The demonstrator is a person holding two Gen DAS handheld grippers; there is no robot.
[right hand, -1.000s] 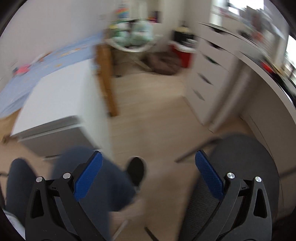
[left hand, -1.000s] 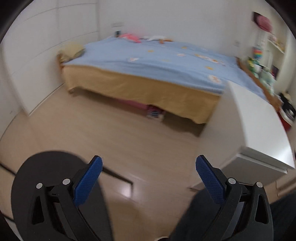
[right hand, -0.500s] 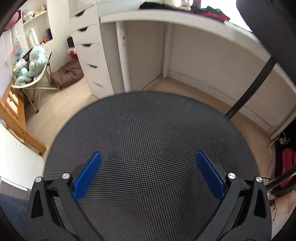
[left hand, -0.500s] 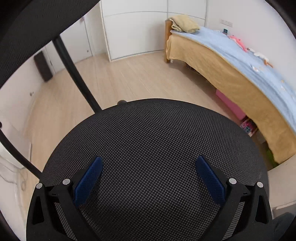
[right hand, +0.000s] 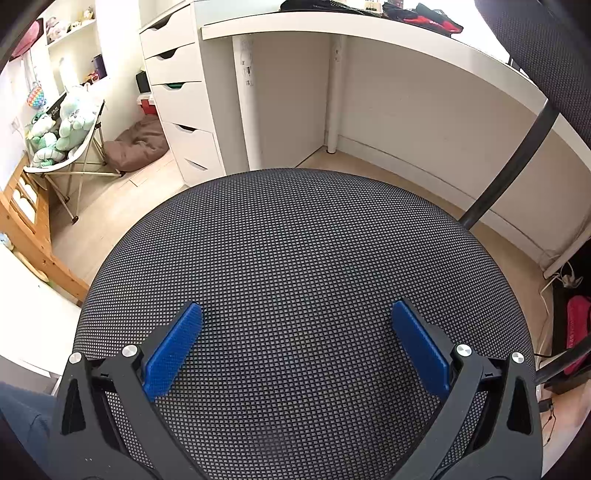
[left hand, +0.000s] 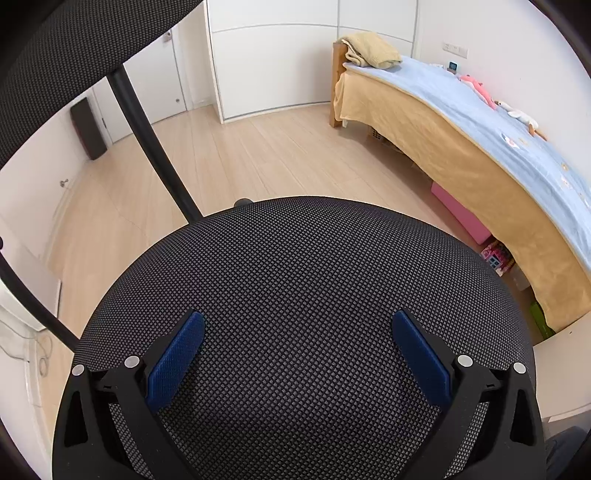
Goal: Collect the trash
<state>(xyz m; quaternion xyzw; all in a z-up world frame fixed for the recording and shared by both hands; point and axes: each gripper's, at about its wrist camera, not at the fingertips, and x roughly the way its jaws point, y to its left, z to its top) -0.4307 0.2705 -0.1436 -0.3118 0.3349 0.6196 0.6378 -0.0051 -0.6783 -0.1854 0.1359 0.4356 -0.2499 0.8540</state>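
No trash shows in either view. A black mesh office chair seat point(left hand: 295, 277) fills the lower part of the left wrist view, and it also fills the right wrist view point(right hand: 295, 258). My left gripper point(left hand: 297, 321) is open and empty, low over the seat. My right gripper point(right hand: 297, 312) is open and empty, also low over the seat. Both have blue pads spread wide.
The chair's backrest and armrest post point(left hand: 147, 129) stand at left. A bed with a blue cover point(left hand: 498, 140) is at right, with a pink box point(left hand: 458, 212) under it. A white desk point(right hand: 369, 26), a drawer unit point(right hand: 181, 92) and a folding chair with plush toys point(right hand: 62, 125) are ahead.
Both grippers swung from facing the room and floor down onto the chair seat. Since half a second ago they have barely moved.
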